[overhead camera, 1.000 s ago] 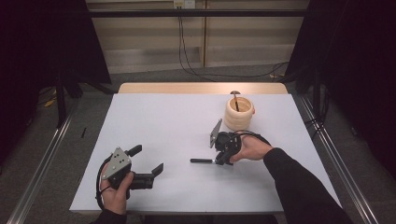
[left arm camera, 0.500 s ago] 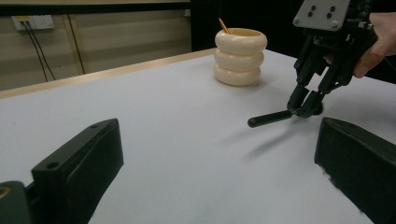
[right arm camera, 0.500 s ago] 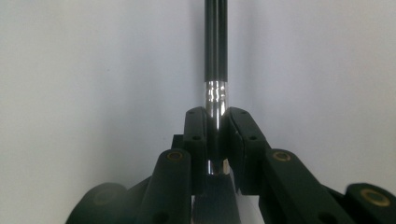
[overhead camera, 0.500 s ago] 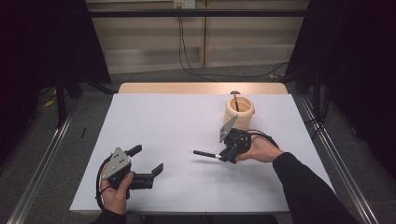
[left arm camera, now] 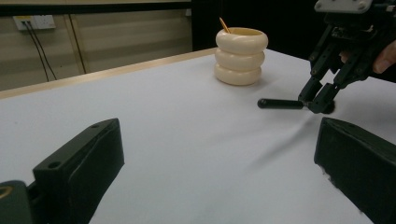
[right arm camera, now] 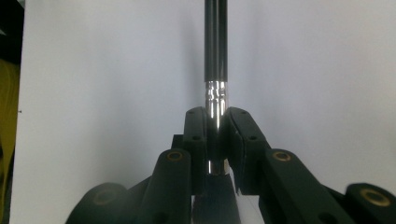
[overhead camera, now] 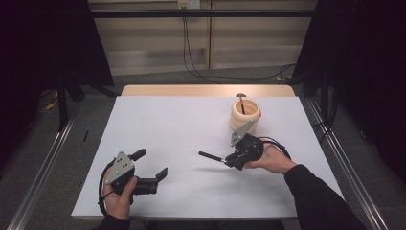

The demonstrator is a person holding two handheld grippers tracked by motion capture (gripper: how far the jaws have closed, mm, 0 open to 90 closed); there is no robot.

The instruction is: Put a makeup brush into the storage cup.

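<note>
Two grippers are in my hands on the white table. My right gripper, right of centre in the high view, is clamped on a utensil with a black handle. In the right gripper view the pads pinch its shiny metal neck, and the dark handle runs straight up to the top of the frame. From the left gripper view I see the utensil held roughly level just above the table surface at the right of the frame, handle end pointing left; what is at its other end I cannot tell. My left gripper sits at the lower left of the high view, jaws spread wide with nothing between them. A cream ribbed holder stands upright beyond the right gripper, towards the top of the table, with another utensil sticking up out of it.
</note>
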